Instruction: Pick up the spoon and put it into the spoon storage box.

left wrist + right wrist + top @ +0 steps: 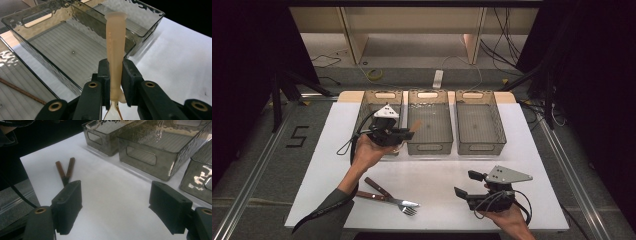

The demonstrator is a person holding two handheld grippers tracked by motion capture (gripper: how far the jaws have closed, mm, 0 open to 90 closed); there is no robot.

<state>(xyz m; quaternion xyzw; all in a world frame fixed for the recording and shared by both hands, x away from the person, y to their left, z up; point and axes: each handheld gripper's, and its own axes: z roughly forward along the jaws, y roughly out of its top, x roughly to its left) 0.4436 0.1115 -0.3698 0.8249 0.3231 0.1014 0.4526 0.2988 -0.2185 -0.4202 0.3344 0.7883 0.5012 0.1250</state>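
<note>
The left gripper view shows the left gripper (115,75) pinching a beige plastic utensil (115,47) by its neck (handle pointing away, along the jaws), just before the middle bin (75,53), while the right gripper (476,186), jaws spread, waits far from that bin.

Right-hand clear bin (480,128) as landmark: on the white table (437,185), well in front and to the left of it, a wooden-handled knife (379,189) and fork (384,199) lying crossed, the fork's tines pointing right.
</note>
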